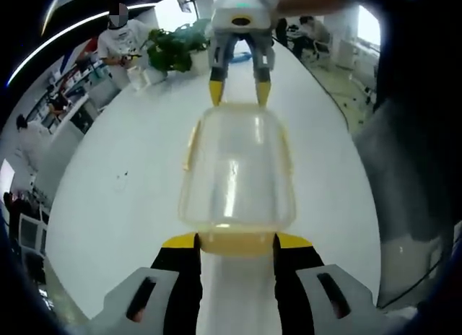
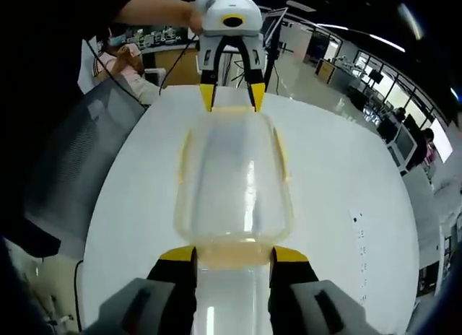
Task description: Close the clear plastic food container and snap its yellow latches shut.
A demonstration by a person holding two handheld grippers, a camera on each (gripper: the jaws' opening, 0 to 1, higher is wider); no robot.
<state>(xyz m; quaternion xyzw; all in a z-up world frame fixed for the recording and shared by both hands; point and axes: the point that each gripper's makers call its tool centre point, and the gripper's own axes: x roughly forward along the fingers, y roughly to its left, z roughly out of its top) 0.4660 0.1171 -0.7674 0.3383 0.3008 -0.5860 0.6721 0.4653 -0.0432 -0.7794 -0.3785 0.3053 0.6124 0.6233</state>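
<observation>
In the left gripper view the clear container (image 1: pixel 237 169) lies lengthwise on the white desk (image 1: pixel 108 205), its near end sitting right between the yellow tips of the left tongs (image 1: pixel 237 241), whose jaws stand apart with a yellow end latch (image 1: pixel 234 242) spanning the gap between them; whether the tips press on it or only rest beside it cannot be told. At the far end the right tongs (image 1: pixel 240 93) point their yellow tips down at the opposite end, jaws spread and just at the rim. Yellow side latches (image 1: pixel 191 144) run along the long edges. In the right gripper view the same container (image 2: pixel 234 180) stretches away from the right tongs (image 2: pixel 234 254), open with the near yellow latch between the tips, while the left tongs (image 2: pixel 231 97) meet the far end, a hand (image 2: pixel 162 6) gripping them from above. The lid appears already seated, so the work now is likely latching. To do it well, I would keep both tools squared to the container's long axis so that neither end skates on the smooth desk, press each end latch down and inward with steady opposing force, and check that the side latches lie flat rather than flared before letting go.
</observation>
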